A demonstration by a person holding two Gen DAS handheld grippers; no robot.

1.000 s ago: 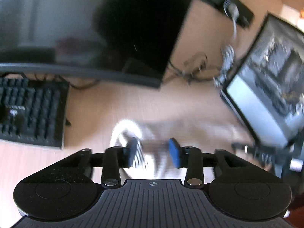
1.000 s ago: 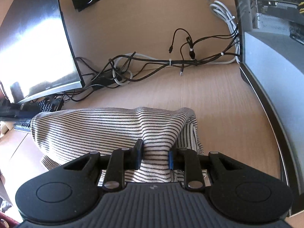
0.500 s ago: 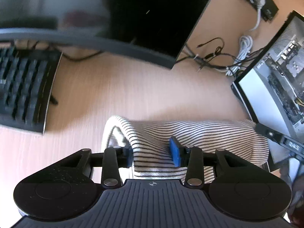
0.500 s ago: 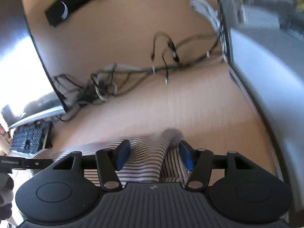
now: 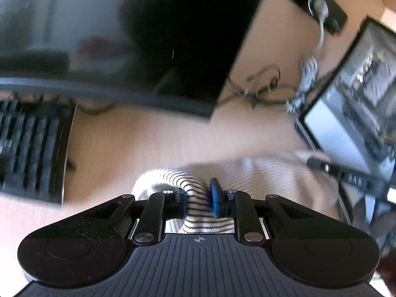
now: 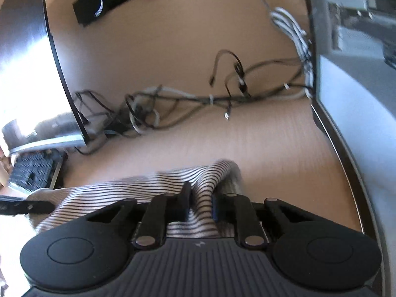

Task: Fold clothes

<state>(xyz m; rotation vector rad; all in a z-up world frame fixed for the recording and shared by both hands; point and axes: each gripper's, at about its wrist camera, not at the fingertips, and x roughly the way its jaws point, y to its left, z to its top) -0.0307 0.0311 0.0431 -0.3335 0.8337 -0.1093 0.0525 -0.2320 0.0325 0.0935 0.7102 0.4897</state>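
Observation:
A white garment with thin black stripes (image 5: 267, 175) lies bunched on the wooden desk. My left gripper (image 5: 197, 201) is shut on a fold at its left end, cloth pinched between the blue pads. The same striped garment (image 6: 128, 190) shows in the right wrist view. My right gripper (image 6: 201, 203) is shut on a ridge of cloth at its right end. The other gripper's black finger shows at the edge of each view. Both views are blurred by motion.
A curved monitor (image 5: 123, 49) and a black keyboard (image 5: 32, 148) stand to the left. An open computer case (image 6: 358, 86) stands to the right. A tangle of cables (image 6: 198, 99) lies behind the garment, with a black speaker bar (image 6: 118, 2) at the back.
Both grippers have closed on the garment: the right one was open half a second ago and now pinches a raised ridge. The cloth has bunched up between the fingers.

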